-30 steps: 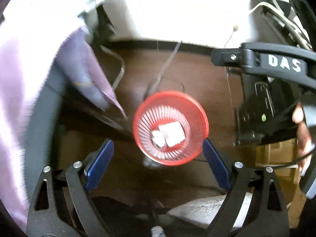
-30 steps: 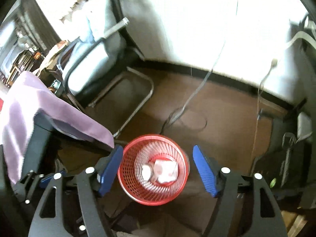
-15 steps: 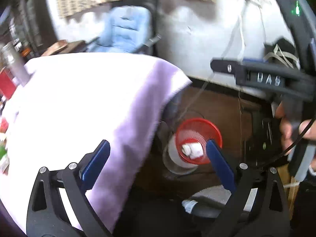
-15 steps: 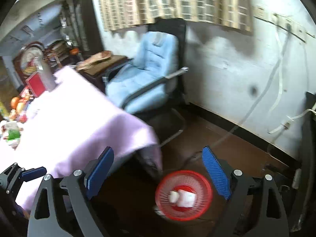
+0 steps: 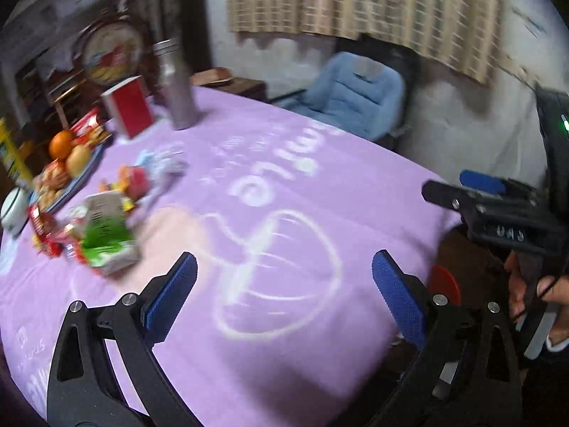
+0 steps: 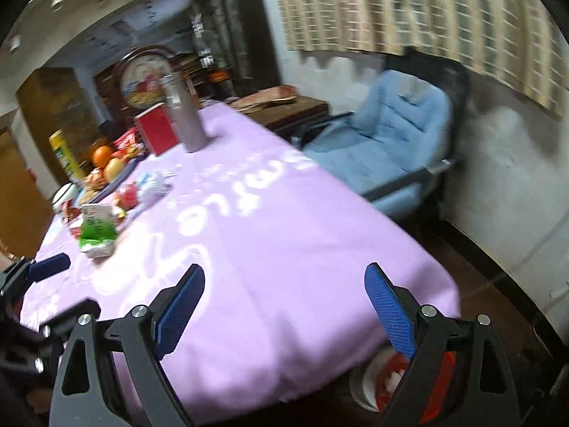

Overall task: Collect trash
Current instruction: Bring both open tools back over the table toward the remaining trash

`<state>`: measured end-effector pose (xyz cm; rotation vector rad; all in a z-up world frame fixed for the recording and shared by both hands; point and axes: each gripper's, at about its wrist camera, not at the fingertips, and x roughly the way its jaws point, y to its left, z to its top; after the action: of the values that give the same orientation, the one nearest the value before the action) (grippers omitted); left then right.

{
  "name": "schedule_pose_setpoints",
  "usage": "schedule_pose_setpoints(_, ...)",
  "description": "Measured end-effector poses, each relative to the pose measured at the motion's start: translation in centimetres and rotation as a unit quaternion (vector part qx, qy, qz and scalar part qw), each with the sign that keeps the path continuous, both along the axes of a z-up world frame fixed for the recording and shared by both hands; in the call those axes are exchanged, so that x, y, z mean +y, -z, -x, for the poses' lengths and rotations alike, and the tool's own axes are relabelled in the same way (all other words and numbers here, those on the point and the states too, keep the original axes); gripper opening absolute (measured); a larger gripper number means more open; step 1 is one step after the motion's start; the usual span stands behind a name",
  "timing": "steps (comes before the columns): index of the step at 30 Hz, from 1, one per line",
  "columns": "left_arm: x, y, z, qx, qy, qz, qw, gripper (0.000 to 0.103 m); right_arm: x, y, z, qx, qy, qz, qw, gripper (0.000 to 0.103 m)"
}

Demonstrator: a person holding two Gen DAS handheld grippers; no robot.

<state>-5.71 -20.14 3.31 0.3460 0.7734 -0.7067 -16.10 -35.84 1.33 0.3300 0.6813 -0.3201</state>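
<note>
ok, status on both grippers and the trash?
Left hand-held gripper open, empty. Right hand-held gripper open, empty. Green-white carton lies on purple cloth, untouched. Nothing blocking.

Black tongs [image 5: 282,291], blue textured pads [image 5: 398,297]; silver screws [image 6: 140,310]

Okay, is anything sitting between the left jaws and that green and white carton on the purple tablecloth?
Nothing visible does. The left gripper hangs open and empty over a bare stretch of purple tablecloth, and the green and white carton lies ahead to its left with only cloth between. Wrappers and a fruit plate sit beyond the carton.
</note>
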Motion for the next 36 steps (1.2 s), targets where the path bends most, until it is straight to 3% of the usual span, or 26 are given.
schedule_pose_setpoints(7, 5.2, -1.2, -5.0, 0.011, -0.071, 0.016, 0.9973, 0.095, 4.2, -1.0, -5.2, 0.0, -0.057, 0.005, 0.998, 0.09)
schedule_pose_setpoints(12, 8.8, -1.9, -8.9, 0.021, -0.128, 0.036, 0.991, 0.095, 6.0, -1.8, -8.6, 0.002, -0.085, 0.009, 0.996, 0.09)
schedule_pose_setpoints(18, 14.4, -1.4, -13.5, 0.058, -0.205, 0.08, 0.9738, 0.095, 7.7, -1.8, -11.9, 0.006, -0.111, 0.004, 0.994, 0.091)
schedule_pose_setpoints(24, 19.1, 1.1, -17.2, 0.14, -0.254, 0.126, 0.9487, 0.095, 9.2, -0.4, -15.0, 0.027, -0.128, -0.003, 0.991, 0.091)
schedule_pose_setpoints(26, 20.2, 1.3, -17.7, 0.145, -0.263, 0.138, 0.9437, 0.095, 9.6, 0.0, -16.0, 0.033, -0.132, -0.007, 0.991, 0.091)
schedule_pose_setpoints(30, 21.7, 1.4, -18.3, 0.125, -0.301, 0.121, 0.9376, 0.095, 10.7, 0.4, -17.9, 0.036, -0.148, -0.023, 0.988, 0.091)
schedule_pose_setpoints(36, 23.0, 2.6, -19.9, 0.127, -0.331, 0.106, 0.9289, 0.095, 12.2, 0.6, -19.5, 0.042, -0.172, -0.019, 0.984, 0.092)
